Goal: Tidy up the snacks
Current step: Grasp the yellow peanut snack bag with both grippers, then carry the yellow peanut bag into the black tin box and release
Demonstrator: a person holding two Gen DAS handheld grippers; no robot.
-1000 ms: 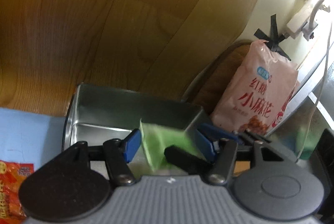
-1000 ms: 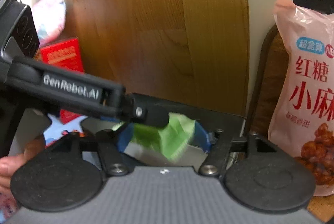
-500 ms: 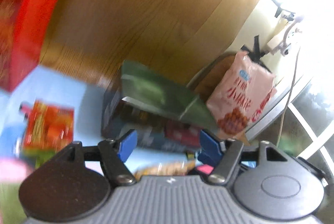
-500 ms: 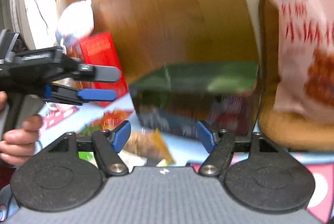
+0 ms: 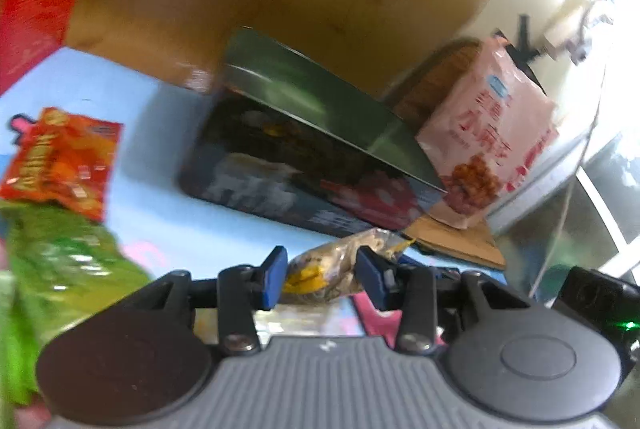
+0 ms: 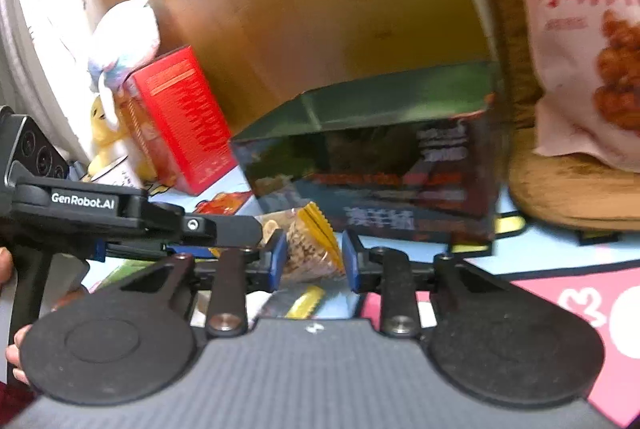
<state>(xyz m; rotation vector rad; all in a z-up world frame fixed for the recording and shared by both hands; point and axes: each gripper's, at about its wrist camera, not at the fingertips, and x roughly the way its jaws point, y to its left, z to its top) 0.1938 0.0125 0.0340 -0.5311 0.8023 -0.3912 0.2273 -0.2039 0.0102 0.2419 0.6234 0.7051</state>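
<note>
A small clear snack packet with yellow ends [image 5: 326, 271] lies on the mat in front of the dark open tin box [image 5: 304, 165]. My left gripper [image 5: 322, 279] is open with its blue pads on either side of the packet. The same packet [image 6: 310, 245] sits between the open pads of my right gripper [image 6: 312, 259]. The tin box [image 6: 380, 169] stands behind it. The left gripper's finger [image 6: 224, 229] reaches in from the left beside the packet. I cannot tell whether any pad touches it.
An orange-red packet [image 5: 64, 161] and a green bag [image 5: 52, 269] lie left on the blue mat. A red box [image 6: 180, 121] and a plush toy [image 6: 124, 41] stand at the left. A pink snack bag [image 6: 580, 29] leans on a brown cushion [image 6: 572, 197] at the right.
Both grippers have let go of the green packet over the tin, pulled back and down, and now straddle the clear yellow-ended packet on the mat.
</note>
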